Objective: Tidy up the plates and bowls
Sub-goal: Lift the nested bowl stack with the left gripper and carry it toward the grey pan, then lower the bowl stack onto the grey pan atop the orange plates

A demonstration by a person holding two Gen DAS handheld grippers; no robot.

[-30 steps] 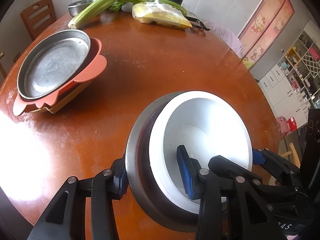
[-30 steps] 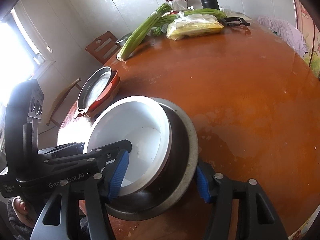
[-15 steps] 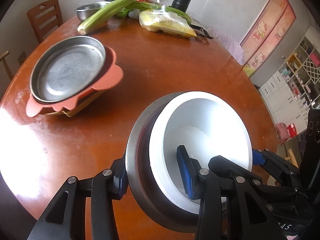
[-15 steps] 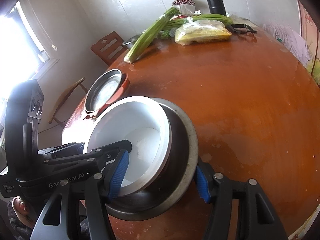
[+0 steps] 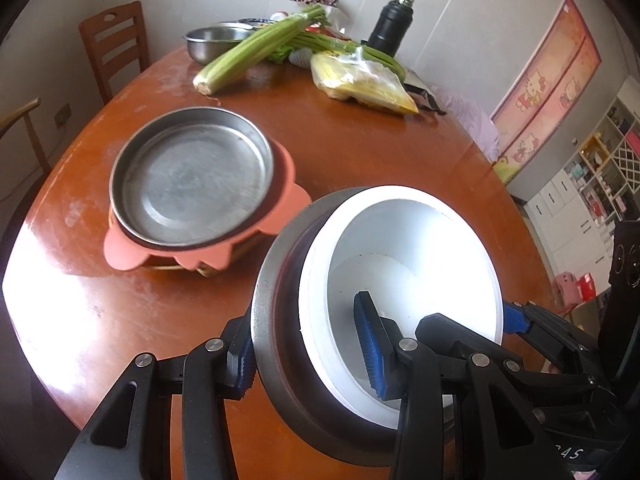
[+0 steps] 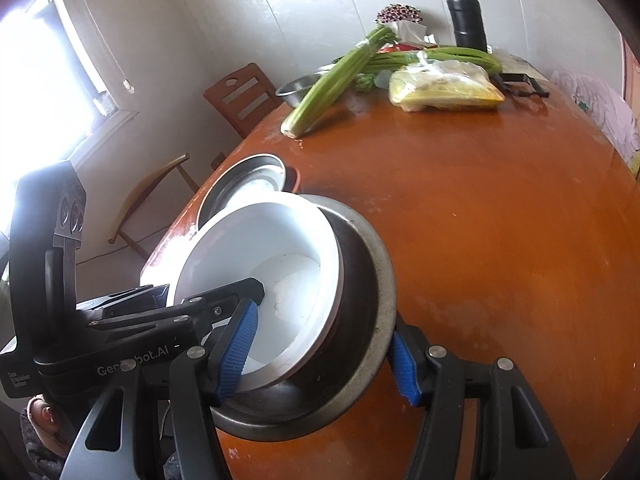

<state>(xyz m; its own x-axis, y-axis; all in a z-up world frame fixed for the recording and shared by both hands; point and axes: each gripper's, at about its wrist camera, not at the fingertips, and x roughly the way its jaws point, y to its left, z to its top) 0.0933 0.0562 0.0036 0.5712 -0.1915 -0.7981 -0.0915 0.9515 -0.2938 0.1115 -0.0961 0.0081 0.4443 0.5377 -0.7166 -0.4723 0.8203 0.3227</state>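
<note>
A white bowl sits nested in a steel bowl. My left gripper is shut on the near rims of the two bowls, one finger outside the steel bowl, one inside the white bowl. My right gripper is shut on the opposite side of the same stack, and both hold it tilted above the table. A steel plate lies on an orange plate with ear-shaped tabs, stacked on another dish, to the left beyond the bowls. That stack shows in the right wrist view too.
The round brown table carries celery, a bagged yellow item, a steel bowl and a black flask at its far side. Wooden chairs stand behind the table.
Both grippers have lifted the nested bowls and carried them toward the plate stack, which now appears closer and more central. The grip on the bowls is unchanged.
</note>
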